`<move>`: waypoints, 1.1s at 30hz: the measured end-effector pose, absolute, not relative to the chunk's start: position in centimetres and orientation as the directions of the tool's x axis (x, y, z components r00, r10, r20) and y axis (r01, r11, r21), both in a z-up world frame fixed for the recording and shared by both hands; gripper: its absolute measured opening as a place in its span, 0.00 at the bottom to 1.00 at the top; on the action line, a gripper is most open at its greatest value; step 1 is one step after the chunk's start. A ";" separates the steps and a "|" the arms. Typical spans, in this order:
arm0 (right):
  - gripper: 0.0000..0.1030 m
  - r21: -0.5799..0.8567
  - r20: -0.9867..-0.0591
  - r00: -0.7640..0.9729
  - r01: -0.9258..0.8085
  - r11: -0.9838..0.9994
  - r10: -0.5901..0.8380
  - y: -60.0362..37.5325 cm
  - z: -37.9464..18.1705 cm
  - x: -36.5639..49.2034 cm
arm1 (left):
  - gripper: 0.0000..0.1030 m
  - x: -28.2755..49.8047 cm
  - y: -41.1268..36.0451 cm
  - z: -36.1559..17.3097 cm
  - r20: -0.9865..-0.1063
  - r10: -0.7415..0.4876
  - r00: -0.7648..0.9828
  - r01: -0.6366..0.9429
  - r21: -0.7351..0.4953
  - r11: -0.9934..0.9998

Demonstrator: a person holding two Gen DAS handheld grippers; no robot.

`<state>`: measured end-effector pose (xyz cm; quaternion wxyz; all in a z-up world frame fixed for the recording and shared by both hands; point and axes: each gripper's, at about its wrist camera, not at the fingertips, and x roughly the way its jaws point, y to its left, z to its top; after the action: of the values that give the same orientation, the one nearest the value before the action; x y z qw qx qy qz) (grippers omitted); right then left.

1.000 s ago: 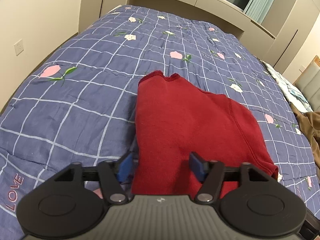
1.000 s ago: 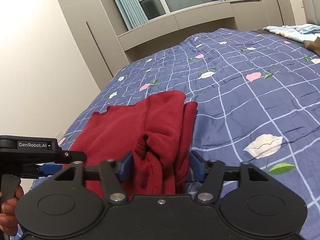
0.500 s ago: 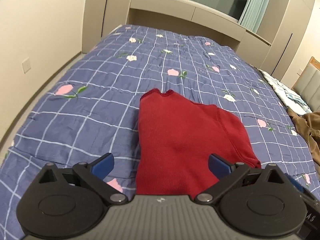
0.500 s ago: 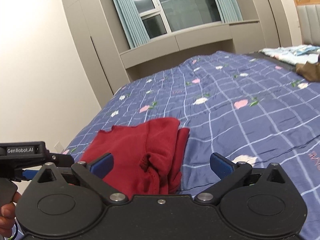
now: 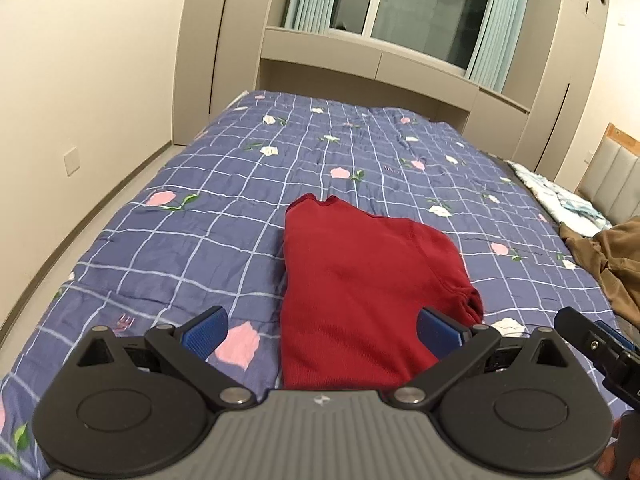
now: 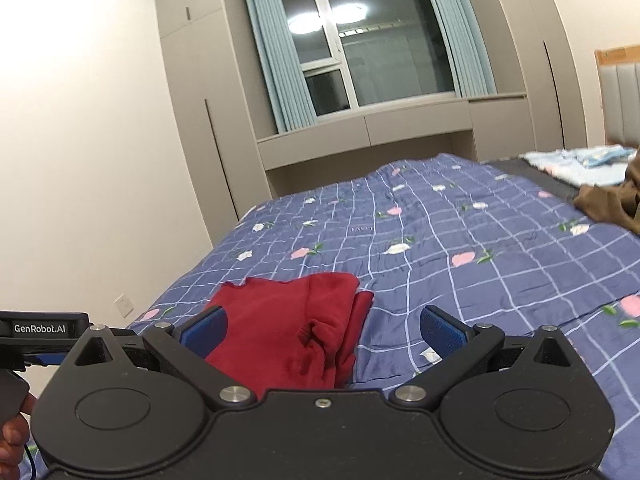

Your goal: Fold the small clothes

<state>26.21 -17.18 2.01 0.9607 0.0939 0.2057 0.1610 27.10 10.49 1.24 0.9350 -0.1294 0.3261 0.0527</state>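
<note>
A folded sweater (image 5: 360, 284) is laid on the quilt (image 5: 200, 232) near the bed's front edge — the left gripper (image 5: 322, 330) and right gripper (image 6: 322, 330) are held above it, the left beside the right. Crumpled garments (image 5: 608, 252) are piled far right; a window (image 6: 360, 52) is set behind the bed.

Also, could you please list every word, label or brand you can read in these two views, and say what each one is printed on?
"GenRobot.AI": white lettering on the black body of the left gripper, at the left edge of the right wrist view.
Embroidered words on the blue quilt, near and: too small and blurred to read.
Small emblem on the left gripper's grey housing: a mark, not text.
</note>
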 end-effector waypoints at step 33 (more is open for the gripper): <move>0.99 0.096 -0.330 0.875 -0.342 0.935 0.354 -17.2 1.4 14.0 | 0.99 14.4 7.6 0.2 -0.579 0.075 0.812 -0.176 -0.121 0.977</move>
<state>13.99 -17.25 1.41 0.9681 0.0171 0.1736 0.1797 14.37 7.56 0.15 0.9480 -0.0846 0.2997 0.0663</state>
